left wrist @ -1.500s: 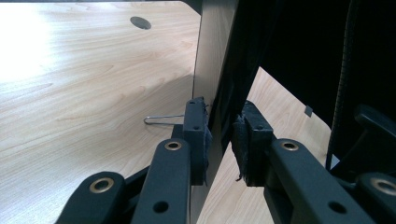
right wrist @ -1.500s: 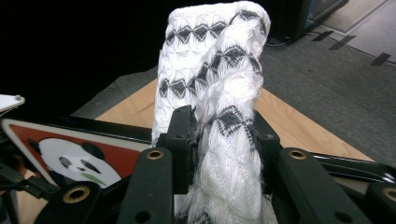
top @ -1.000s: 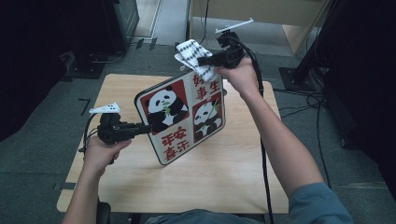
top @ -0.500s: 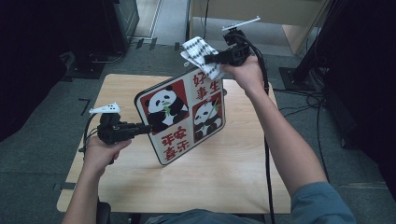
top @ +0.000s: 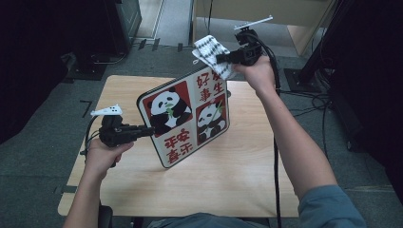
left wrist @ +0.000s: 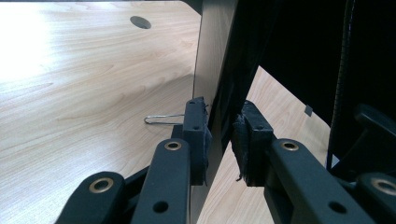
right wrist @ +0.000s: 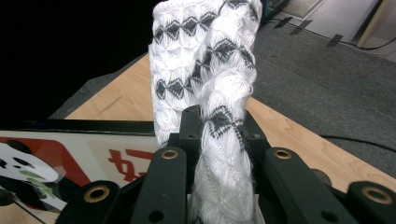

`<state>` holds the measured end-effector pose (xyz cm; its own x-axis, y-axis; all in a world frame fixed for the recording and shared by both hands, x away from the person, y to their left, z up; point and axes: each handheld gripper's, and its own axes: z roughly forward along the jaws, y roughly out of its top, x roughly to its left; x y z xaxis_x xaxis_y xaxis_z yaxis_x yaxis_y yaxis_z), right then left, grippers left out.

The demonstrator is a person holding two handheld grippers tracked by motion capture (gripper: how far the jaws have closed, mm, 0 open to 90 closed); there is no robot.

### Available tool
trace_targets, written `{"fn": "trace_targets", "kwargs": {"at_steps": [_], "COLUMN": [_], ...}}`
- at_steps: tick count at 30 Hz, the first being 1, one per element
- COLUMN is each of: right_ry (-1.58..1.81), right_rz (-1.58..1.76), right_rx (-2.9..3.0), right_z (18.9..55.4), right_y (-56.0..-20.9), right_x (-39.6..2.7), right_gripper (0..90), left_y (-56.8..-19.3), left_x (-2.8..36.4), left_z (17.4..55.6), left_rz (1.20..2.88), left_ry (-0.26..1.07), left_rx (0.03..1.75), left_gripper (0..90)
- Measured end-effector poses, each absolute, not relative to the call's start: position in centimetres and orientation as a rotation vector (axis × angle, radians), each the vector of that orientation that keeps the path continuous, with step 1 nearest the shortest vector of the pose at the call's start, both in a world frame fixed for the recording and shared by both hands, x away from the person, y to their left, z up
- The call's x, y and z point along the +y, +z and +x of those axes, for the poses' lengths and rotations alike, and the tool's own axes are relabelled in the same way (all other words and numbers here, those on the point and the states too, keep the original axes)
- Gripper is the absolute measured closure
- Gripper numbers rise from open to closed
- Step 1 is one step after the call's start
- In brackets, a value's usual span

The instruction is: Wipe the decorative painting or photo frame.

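Right claw (top: 222, 59) has just been closing on the white patterned cloth (top: 211, 54), and the right gripper view has the fabric bunched tight between its pads, so it's clamped for real; compared with a second ago the cloth sits a bit further up and over toward 1 o'clock of the panda board (top: 185, 116), near its top corner (touching the frame or just off it, cannot tell). Left claw (top: 151, 130) hasn't budged, jaws nearly closed on the board's left edge, pinching it upright and tilted on the wooden surface (top: 247, 175), lower corner down near centre. Reads as grip secured on the cloth and next up is a wipe stroke down the board's face, board steadied from 9 o'clock
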<state>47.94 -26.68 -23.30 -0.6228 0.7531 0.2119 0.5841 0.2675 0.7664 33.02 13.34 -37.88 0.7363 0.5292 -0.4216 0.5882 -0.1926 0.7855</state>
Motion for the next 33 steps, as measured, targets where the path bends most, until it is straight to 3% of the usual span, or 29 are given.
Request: {"fn": "trace_targets", "kwargs": {"at_steps": [33], "right_ry": [1.182], "right_rz": [1.35], "right_rx": [2.316], "right_z": [48.5], "right_y": [-26.9], "right_x": [-30.0], "right_gripper": [78.2], "left_y": [-38.0], "left_x": [13.3], "left_z": [33.0], "left_rz": [1.847], "left_ry": [-0.064], "left_rx": [0.869], "left_gripper": [76.6]}}
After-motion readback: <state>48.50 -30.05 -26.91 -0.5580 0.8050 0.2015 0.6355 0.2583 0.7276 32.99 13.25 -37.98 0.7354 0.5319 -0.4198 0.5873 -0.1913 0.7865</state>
